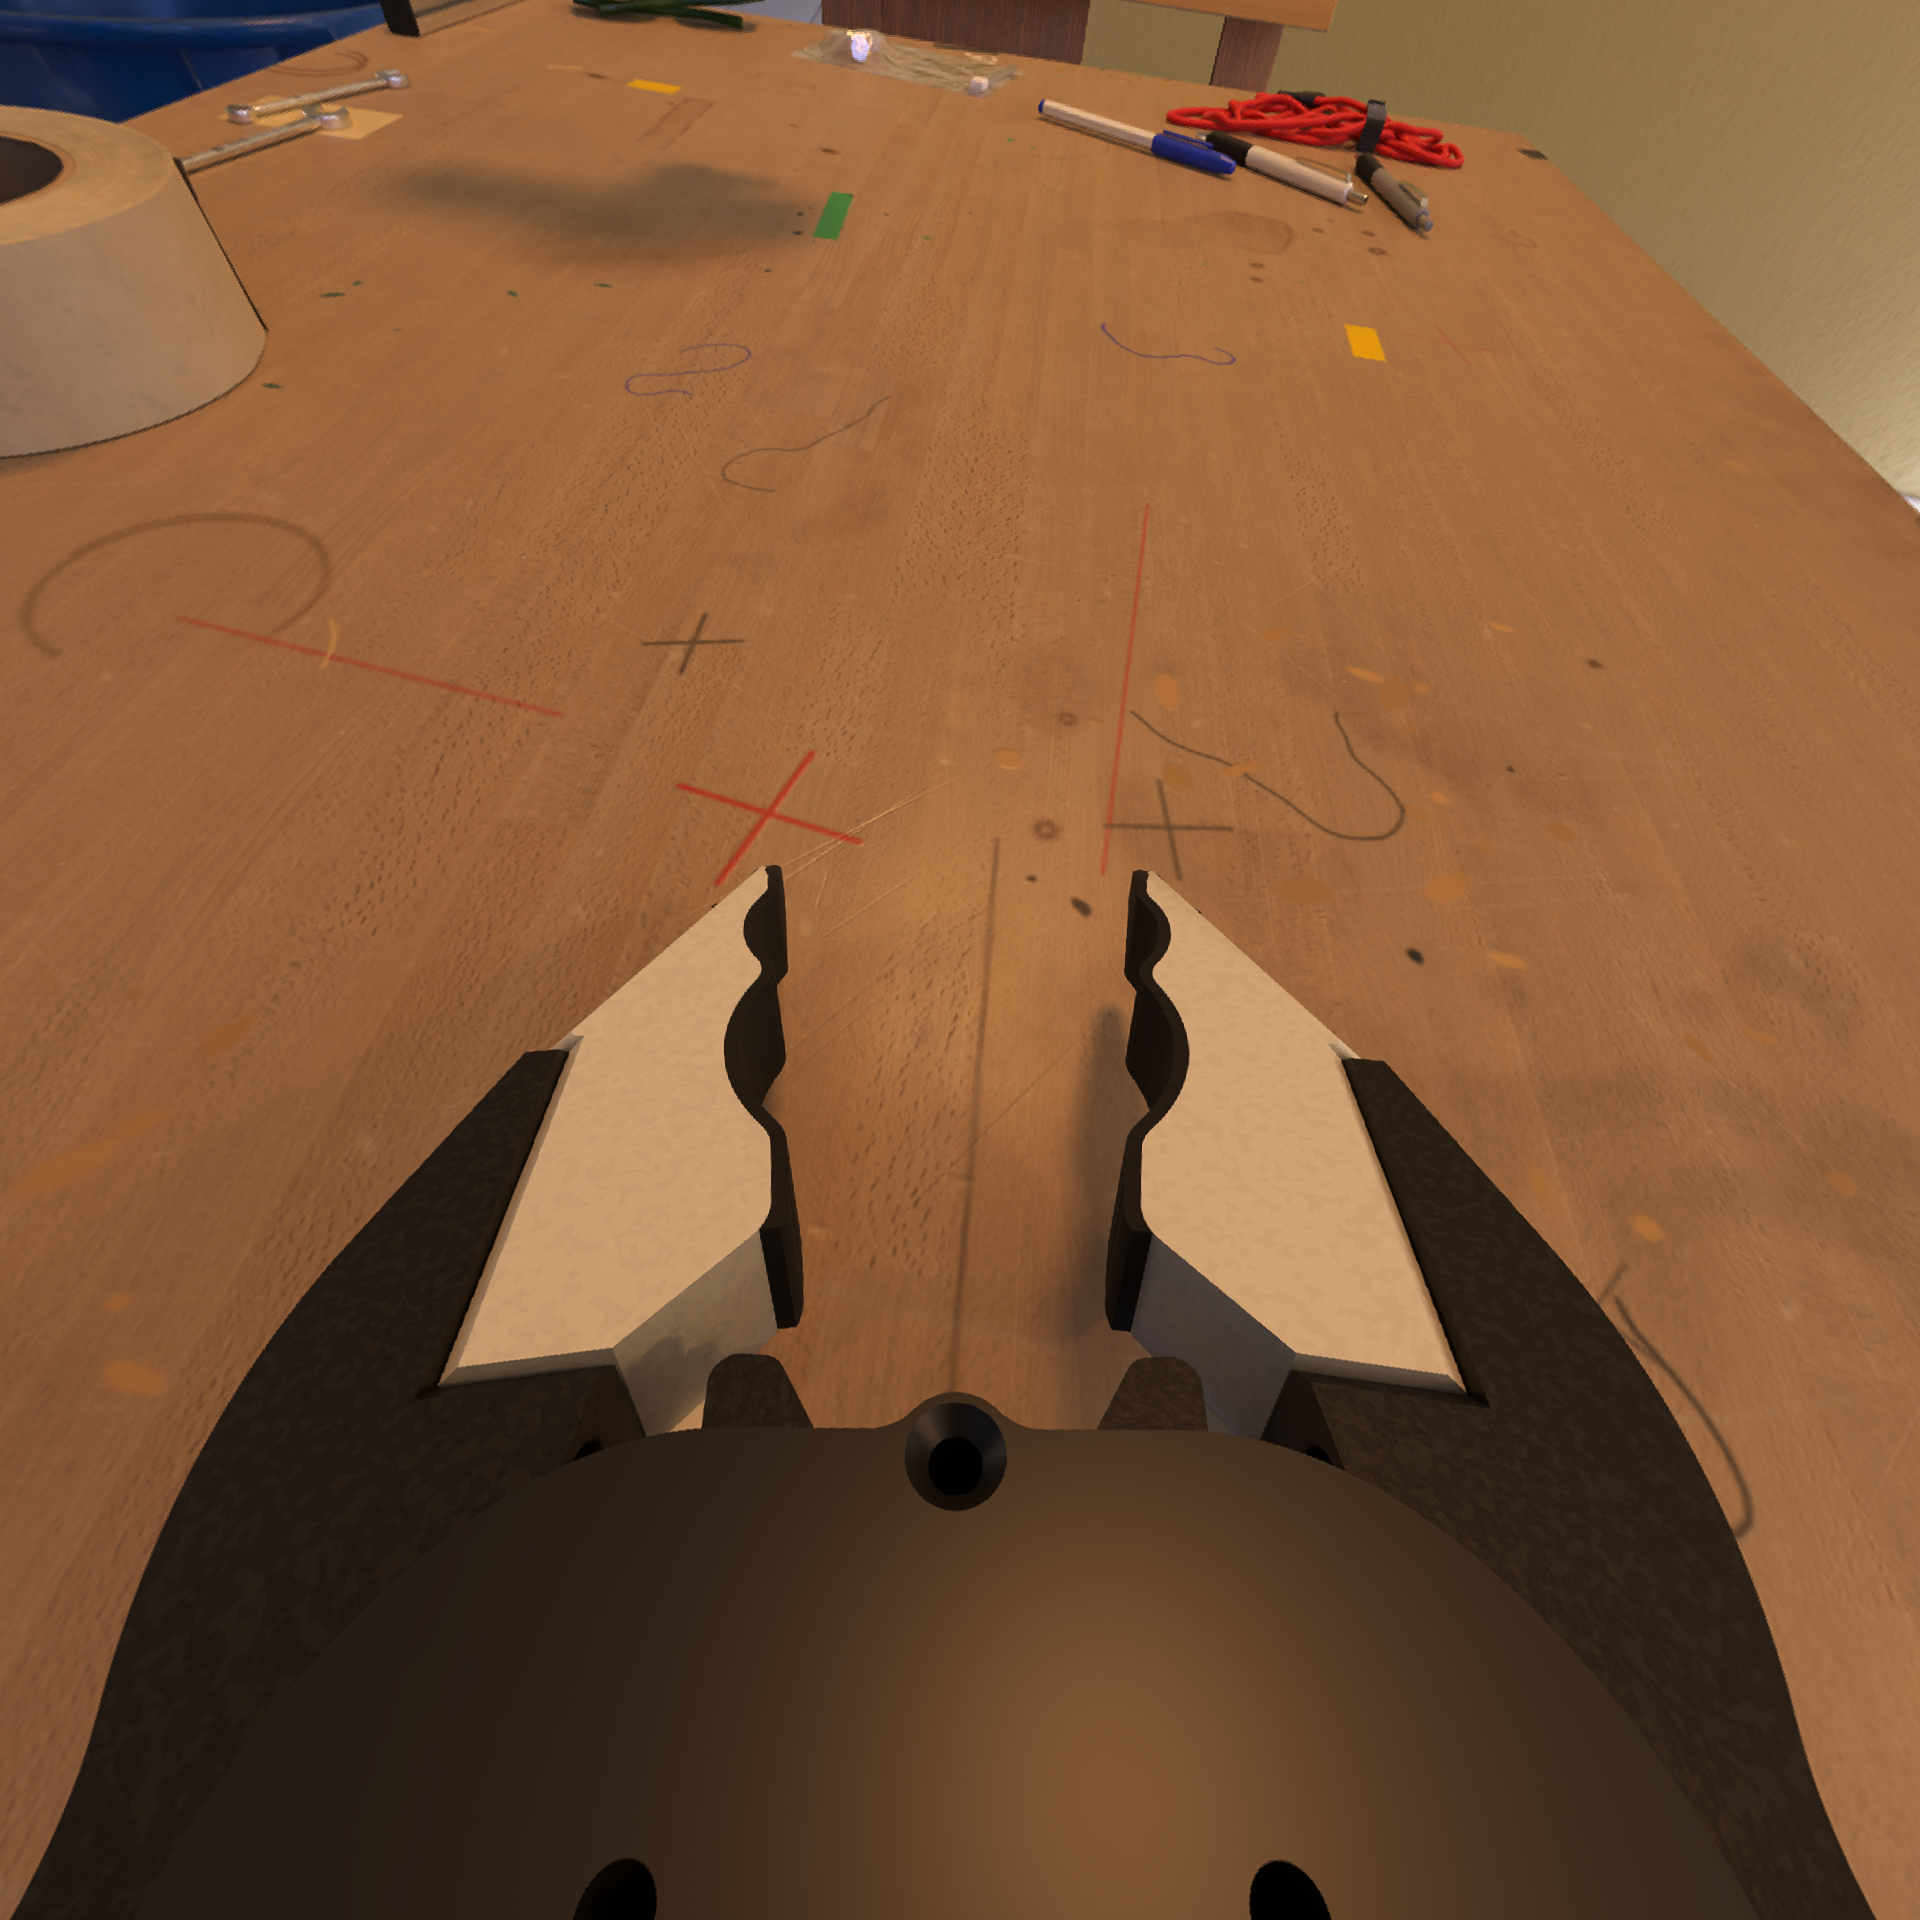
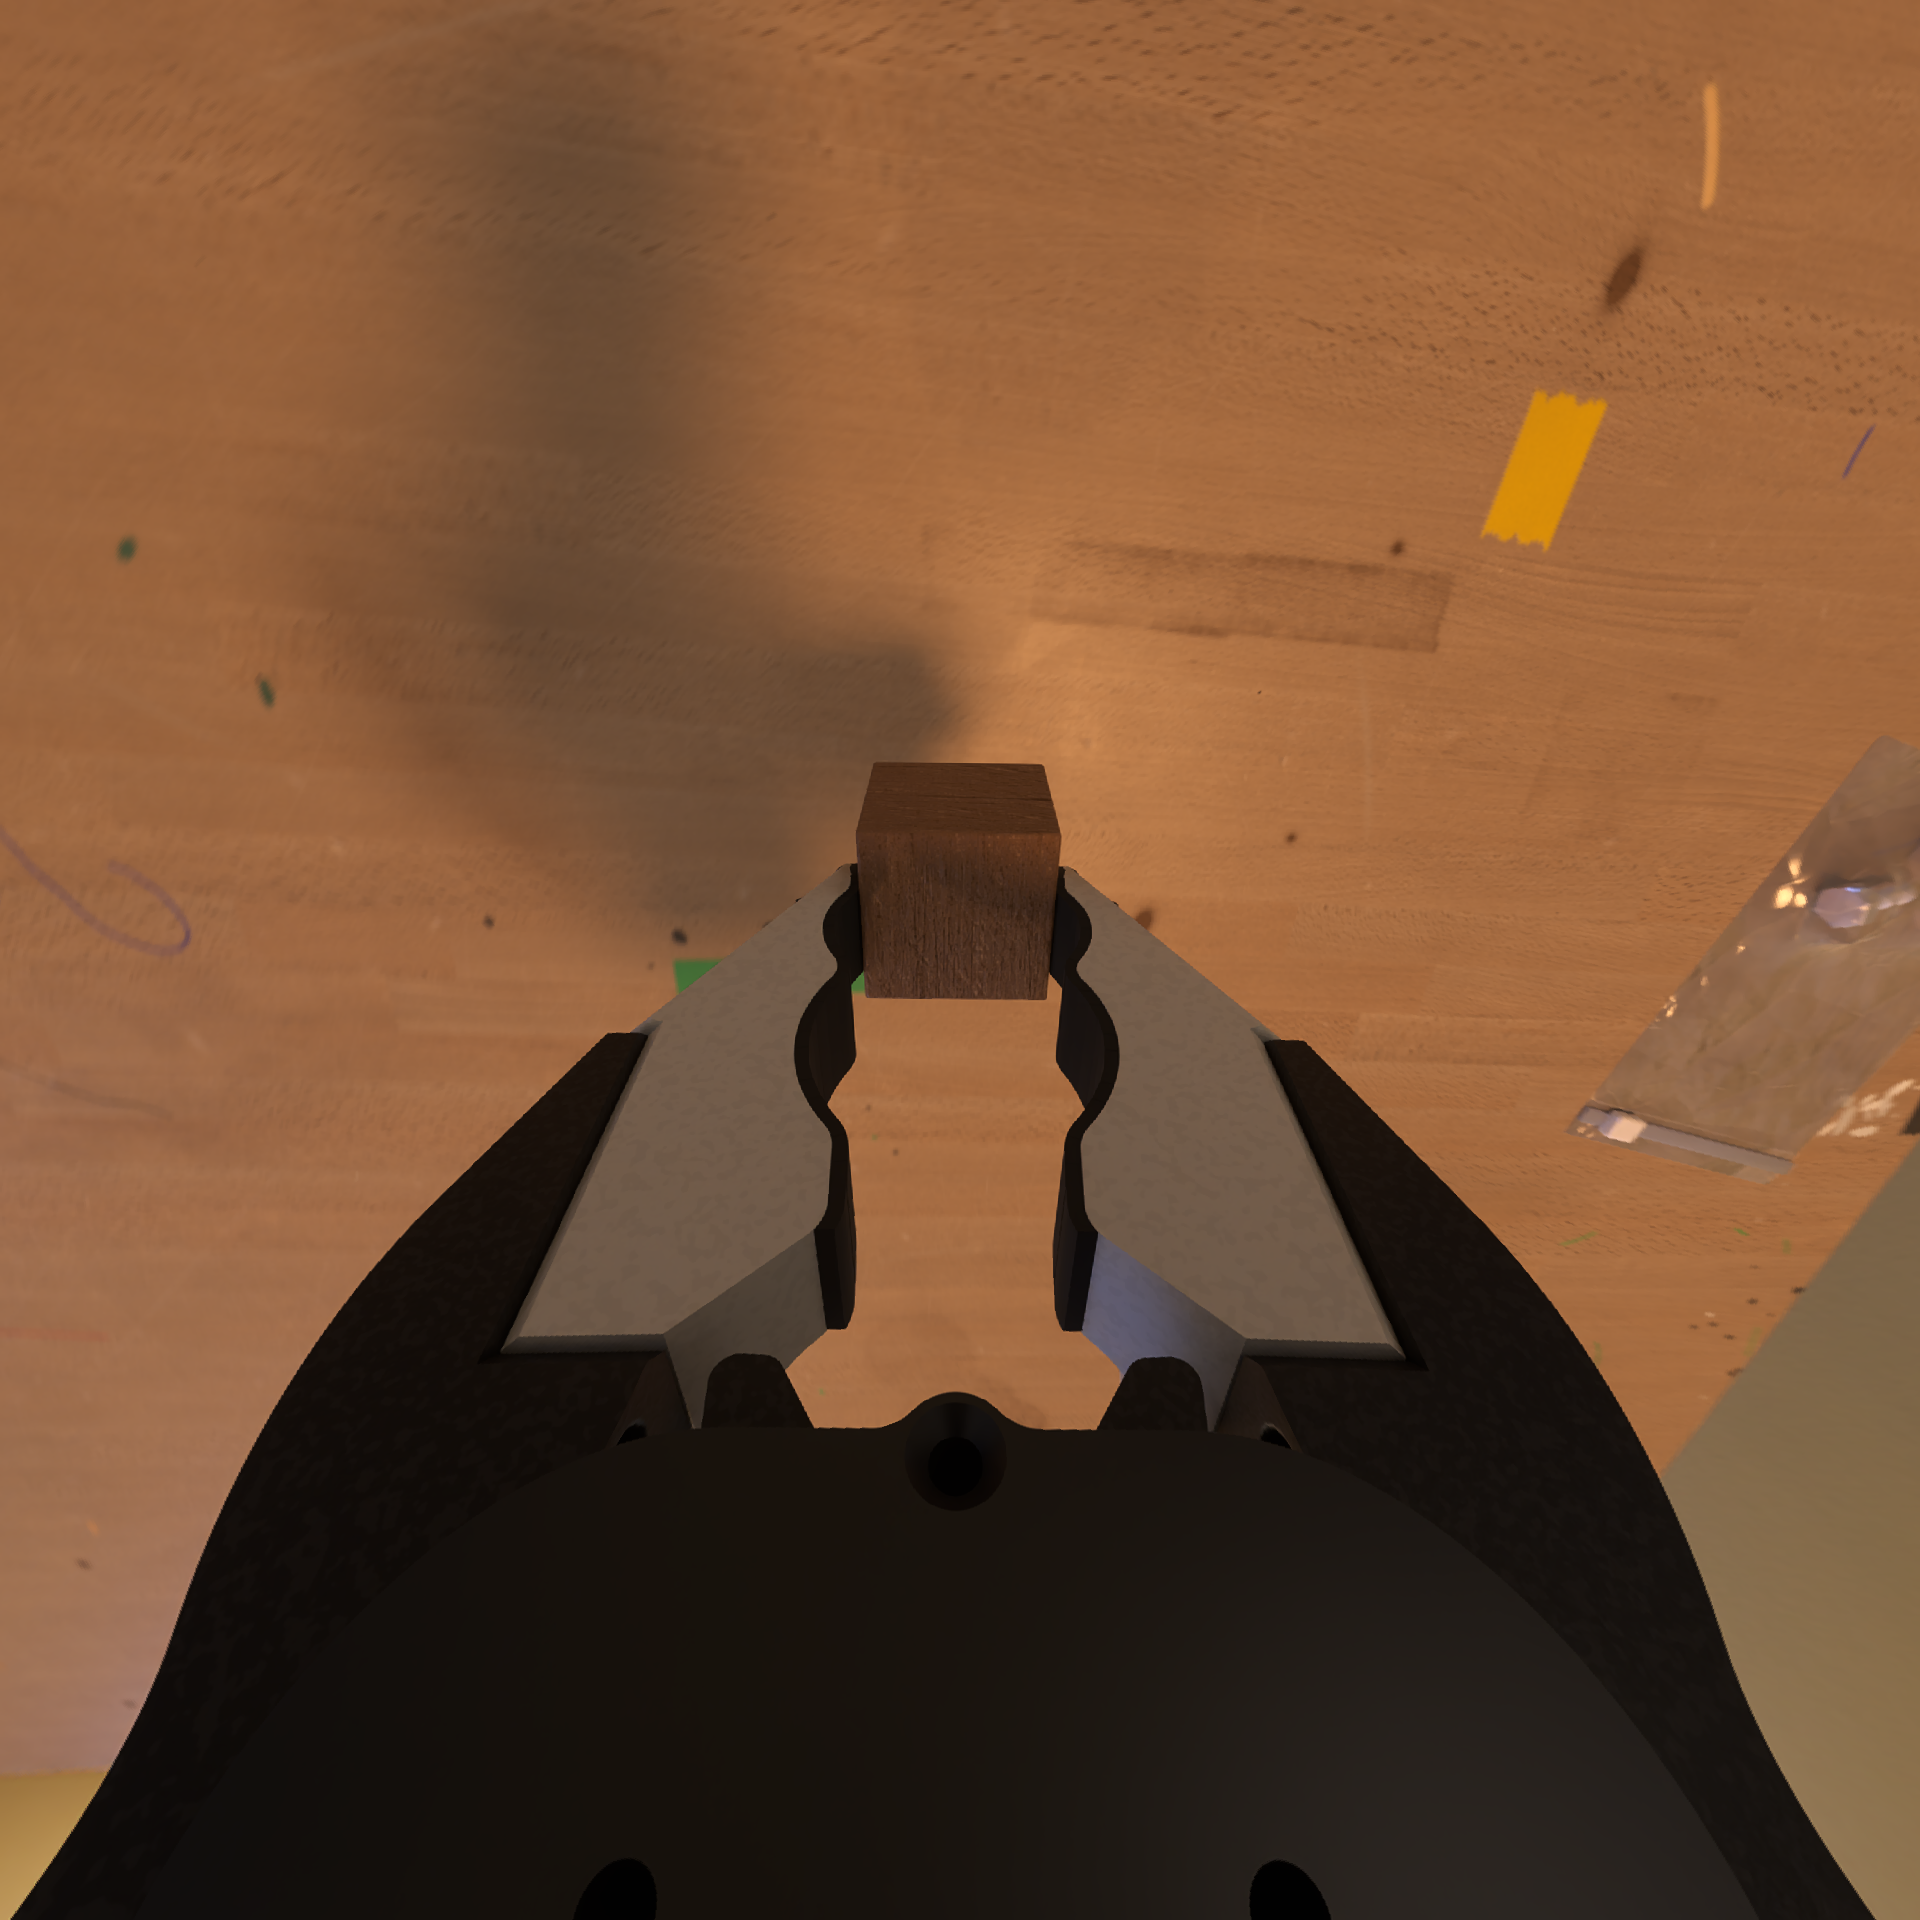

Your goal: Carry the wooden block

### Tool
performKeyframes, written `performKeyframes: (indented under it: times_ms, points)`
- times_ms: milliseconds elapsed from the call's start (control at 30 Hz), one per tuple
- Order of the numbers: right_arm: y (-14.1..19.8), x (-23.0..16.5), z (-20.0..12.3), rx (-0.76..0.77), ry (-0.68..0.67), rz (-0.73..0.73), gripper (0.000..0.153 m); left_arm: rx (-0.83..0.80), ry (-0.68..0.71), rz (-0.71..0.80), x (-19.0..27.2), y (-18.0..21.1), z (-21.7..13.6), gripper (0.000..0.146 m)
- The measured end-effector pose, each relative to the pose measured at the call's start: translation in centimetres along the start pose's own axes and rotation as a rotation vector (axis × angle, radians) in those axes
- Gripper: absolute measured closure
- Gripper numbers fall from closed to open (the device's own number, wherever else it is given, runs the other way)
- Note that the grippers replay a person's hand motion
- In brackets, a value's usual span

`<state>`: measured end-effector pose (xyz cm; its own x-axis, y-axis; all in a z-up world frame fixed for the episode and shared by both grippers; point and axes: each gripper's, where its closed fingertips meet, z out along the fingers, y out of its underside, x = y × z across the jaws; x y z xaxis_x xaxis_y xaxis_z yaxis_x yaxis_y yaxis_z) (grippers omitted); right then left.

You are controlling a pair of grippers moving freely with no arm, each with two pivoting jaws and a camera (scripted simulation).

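Observation:
A small dark brown wooden block (image 2: 956, 894) sits clamped between the fingertips of my right gripper (image 2: 958, 914), which is shut on it and holds it above the wooden table (image 2: 1143, 312); a soft shadow lies on the table beyond it. My left gripper (image 1: 956, 883) is open and empty, low over the table (image 1: 935, 468), with a red cross mark just ahead of its left fingertip. The block does not show in the left wrist view.
In the left wrist view, a large roll of tape (image 1: 94, 291) is at the far left, pens (image 1: 1236, 151) and a red cord (image 1: 1320, 125) at the far right, bolts (image 1: 312, 99) at the back. A clear plastic bag (image 2: 1787, 987) lies right of the block, near the table edge.

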<state>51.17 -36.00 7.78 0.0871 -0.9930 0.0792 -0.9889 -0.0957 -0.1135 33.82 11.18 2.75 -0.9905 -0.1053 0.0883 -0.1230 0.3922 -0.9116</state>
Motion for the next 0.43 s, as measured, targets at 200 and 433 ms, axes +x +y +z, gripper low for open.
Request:
performKeyframes:
  times_ms: [200,433]
  points:
    - [-0.9,0.8,3.6,-0.012,0.003,0.073,0.118,-0.011,0.012,0.013,0.2,0.0,0.2,0.079]
    - [-1.5,0.5,5.9,-0.034,0.012,0.09,0.118,-0.011,0.019,0.015,0.4,0.0,0.3,0.079]
